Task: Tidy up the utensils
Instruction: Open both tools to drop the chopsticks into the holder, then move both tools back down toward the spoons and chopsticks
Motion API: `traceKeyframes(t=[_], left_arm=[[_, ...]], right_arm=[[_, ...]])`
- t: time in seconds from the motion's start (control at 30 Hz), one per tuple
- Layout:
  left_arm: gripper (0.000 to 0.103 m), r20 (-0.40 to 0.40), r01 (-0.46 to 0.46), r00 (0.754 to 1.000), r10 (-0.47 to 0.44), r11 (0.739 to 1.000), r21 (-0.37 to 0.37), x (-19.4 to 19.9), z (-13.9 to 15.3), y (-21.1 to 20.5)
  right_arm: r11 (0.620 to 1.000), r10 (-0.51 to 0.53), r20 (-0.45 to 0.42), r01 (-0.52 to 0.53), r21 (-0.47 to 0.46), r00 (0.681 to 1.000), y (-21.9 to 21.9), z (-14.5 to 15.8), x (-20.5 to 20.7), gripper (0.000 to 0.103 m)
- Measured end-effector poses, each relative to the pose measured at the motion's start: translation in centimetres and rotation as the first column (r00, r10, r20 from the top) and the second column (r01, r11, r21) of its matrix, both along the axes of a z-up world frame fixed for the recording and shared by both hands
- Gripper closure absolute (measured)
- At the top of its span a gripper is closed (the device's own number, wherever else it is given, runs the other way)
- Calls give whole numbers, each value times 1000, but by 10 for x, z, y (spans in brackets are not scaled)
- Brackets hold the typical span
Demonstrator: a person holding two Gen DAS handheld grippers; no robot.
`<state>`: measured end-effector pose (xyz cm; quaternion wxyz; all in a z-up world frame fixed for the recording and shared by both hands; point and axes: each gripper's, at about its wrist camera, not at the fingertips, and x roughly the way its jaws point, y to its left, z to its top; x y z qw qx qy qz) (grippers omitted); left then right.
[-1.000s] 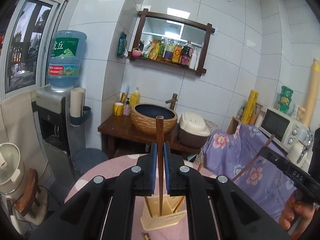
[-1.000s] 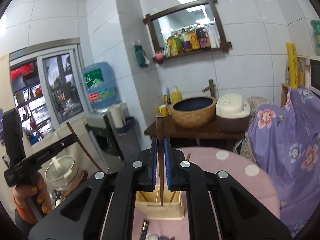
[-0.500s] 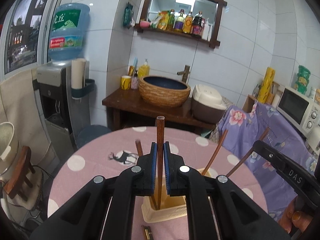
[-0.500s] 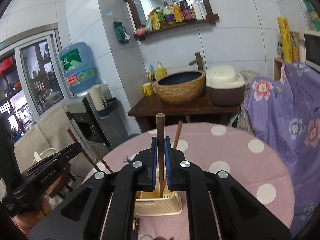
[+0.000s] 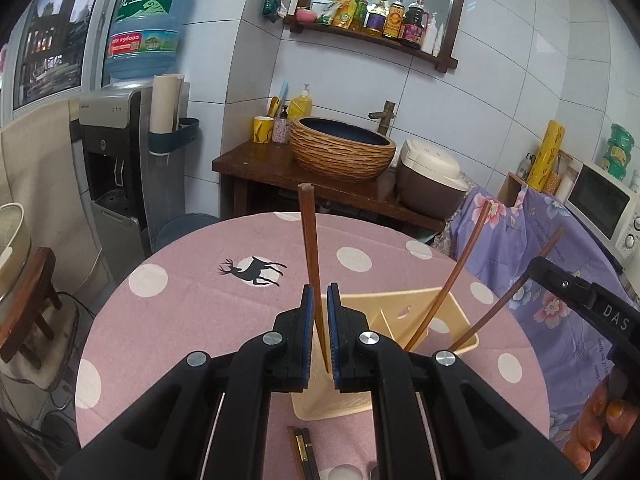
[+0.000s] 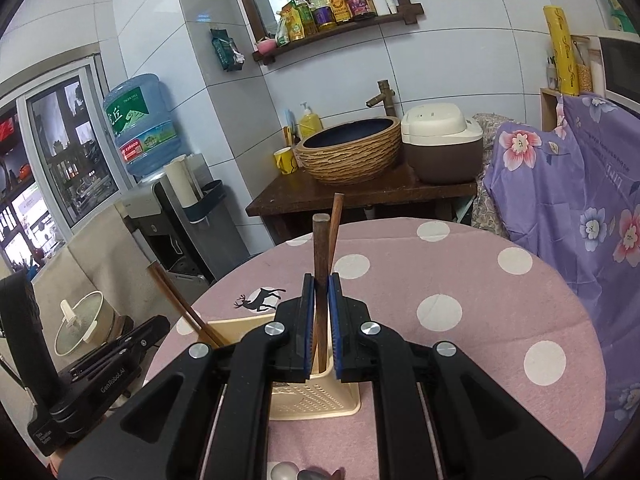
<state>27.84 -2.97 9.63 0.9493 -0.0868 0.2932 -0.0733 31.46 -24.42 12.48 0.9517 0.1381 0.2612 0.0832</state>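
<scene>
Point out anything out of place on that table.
One pair of dark chopsticks lies flat on the pink tablecloth in front of the cream utensil holder, while the other chopsticks stand in the holder.

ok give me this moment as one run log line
left hand-held gripper: shut on chopstick | right hand-held gripper: shut on chopstick | both over utensil basket | not released
</scene>
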Motion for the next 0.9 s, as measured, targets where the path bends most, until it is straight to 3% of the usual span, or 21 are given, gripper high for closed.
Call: traceKeyframes(t=[0.03, 0.07, 0.1, 0.13, 0.17, 0.27, 0.47, 0.77, 0.9], left_arm=[[92, 1, 7, 1000, -7, 1000, -4, -3, -1, 1], [82, 5, 11, 1000, -11, 1000, -6, -7, -2, 2], [73, 14, 11, 1000, -11, 1000, -7, -13, -3, 3], [53, 28, 10, 1000, -9, 1000, -9, -20, -4, 5], [43, 45, 9, 999, -9, 1000, -10, -30, -6, 7], [40, 53, 11, 999, -12, 1000, 20, -49, -16, 10], [37, -49, -1, 999, 4, 997, 78, -79, -62, 23], [58, -241, 81, 969, -59, 993, 82, -97, -129, 14], [58, -227, 109, 971, -73, 982, 154, -102, -134, -6]], right_arm=[[1000, 3, 2, -3, -3, 1000, 1, -1, -2, 93], [1000, 4, 6, -4, -9, 1000, 2, -2, -5, 87], [1000, 2, 13, -2, -14, 1000, 2, -2, -10, 75], [1000, -2, 20, 2, -20, 1000, 3, -4, -15, 69], [1000, -4, 26, 4, -28, 1000, 4, -7, -21, 61], [997, 7, -9, -8, -74, 1000, 10, -25, -40, 60], [995, 4, -135, -17, -97, 991, 18, -85, -77, 60], [997, -22, -234, 3, -79, 972, 19, -152, -115, 60], [997, -33, -251, 16, -71, 967, 16, -164, -121, 60]])
